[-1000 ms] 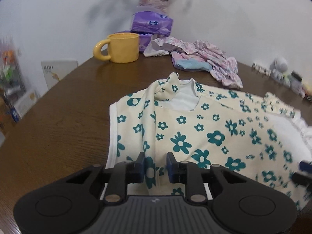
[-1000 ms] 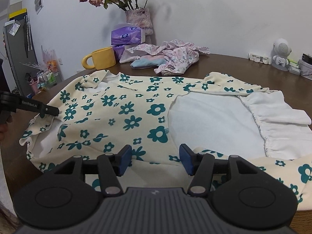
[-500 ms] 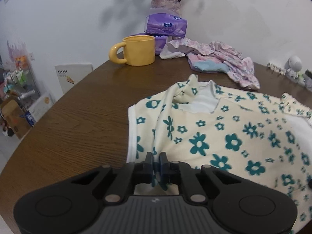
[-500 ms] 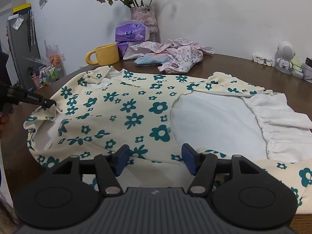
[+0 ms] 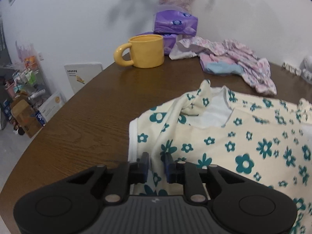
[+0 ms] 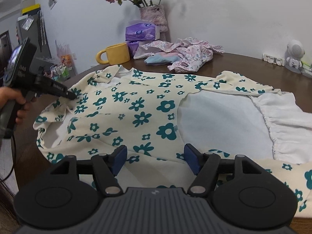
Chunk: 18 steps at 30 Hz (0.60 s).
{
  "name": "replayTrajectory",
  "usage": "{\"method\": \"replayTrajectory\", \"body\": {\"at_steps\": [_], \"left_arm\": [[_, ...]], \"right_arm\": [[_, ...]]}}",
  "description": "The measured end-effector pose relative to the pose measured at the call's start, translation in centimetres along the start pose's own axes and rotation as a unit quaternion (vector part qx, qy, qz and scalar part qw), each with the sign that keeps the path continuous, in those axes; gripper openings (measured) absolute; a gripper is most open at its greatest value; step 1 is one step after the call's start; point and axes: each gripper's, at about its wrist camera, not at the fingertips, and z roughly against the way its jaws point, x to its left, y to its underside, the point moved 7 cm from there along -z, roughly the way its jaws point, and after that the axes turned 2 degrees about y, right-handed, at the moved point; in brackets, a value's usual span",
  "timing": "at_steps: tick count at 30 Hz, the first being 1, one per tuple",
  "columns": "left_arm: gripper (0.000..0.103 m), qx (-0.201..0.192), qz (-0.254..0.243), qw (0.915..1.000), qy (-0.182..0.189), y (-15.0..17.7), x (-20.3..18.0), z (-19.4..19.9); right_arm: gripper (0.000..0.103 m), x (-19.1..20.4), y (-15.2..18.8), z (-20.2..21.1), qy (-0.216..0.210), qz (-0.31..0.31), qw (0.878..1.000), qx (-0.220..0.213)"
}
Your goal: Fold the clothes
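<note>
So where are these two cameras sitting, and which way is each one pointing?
Left wrist: rides the left gripper, looking along its fingers over the flowered garment at the yellow mug; only its own fingers show.
Right wrist: rides the right gripper, low over the garment's near edge, facing the vase; its open fingers show, plus a hand holding the left gripper.
Shared: garment, mug, purple tissue packs, pink clothes.

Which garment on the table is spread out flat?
The cream garment with teal flowers, nearest the tongs; the pink floral clothes lie crumpled by the yellow mug.
</note>
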Motion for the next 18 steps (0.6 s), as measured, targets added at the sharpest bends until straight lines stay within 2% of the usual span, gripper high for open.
{"method": "replayTrajectory", "body": {"at_steps": [1, 2, 4, 7, 8, 9, 10, 13, 14, 16, 18], "left_arm": [[0.027, -0.006, 0.004, 0.9999, 0.007, -0.4, -0.2, 0.1], [0.042, -0.013, 0.008, 0.9998, 0.015, -0.7, -0.3, 0.2], [0.052, -0.024, 0.010, 0.9996, 0.013, -1.6, -0.6, 0.0], [0.049, -0.025, -0.005, 0.9997, 0.006, -2.4, -1.0, -1.3], [0.037, -0.021, -0.011, 0.9997, 0.003, -2.4, -0.9, -1.8], [0.031, -0.015, -0.018, 0.9997, 0.000, -2.2, -0.8, -2.4], [0.030, -0.010, -0.025, 0.9996, -0.003, -2.0, -0.6, -2.9], [0.037, -0.013, -0.007, 0.9998, 0.015, -1.8, 0.2, -3.0], [0.043, -0.015, 0.002, 0.9997, 0.020, -1.8, 0.6, -2.9], [0.053, -0.027, 0.028, 0.9976, 0.058, -1.8, 1.0, -1.7], [0.054, -0.047, 0.024, 0.9952, 0.083, -1.8, 0.9, 0.1]], "right_arm": [[0.066, 0.1, 0.0, 0.0, 0.000, 0.006, 1.000, 0.001], [0.066, 0.1, 0.0, 0.0, 0.001, 0.011, 1.000, 0.002], [0.066, 0.3, 0.1, -0.1, 0.005, 0.021, 1.000, 0.004], [0.066, 0.5, 0.1, -0.2, 0.013, 0.032, 0.999, 0.007], [0.066, 0.6, 0.1, -0.2, 0.015, 0.030, 0.999, 0.006], [0.066, 0.6, 0.1, -0.2, 0.017, 0.027, 0.999, 0.006], [0.066, 0.6, 0.1, -0.2, 0.019, 0.023, 1.000, 0.005], [0.066, 0.5, 0.0, -0.1, 0.026, 0.011, 1.000, 0.004], [0.067, 0.5, 0.0, -0.1, 0.027, 0.004, 1.000, 0.004], [0.067, 0.1, -0.6, 0.3, 0.019, -0.022, 1.000, -0.001], [0.065, -0.6, -1.6, 0.9, 0.017, -0.043, 0.999, -0.012]]}}
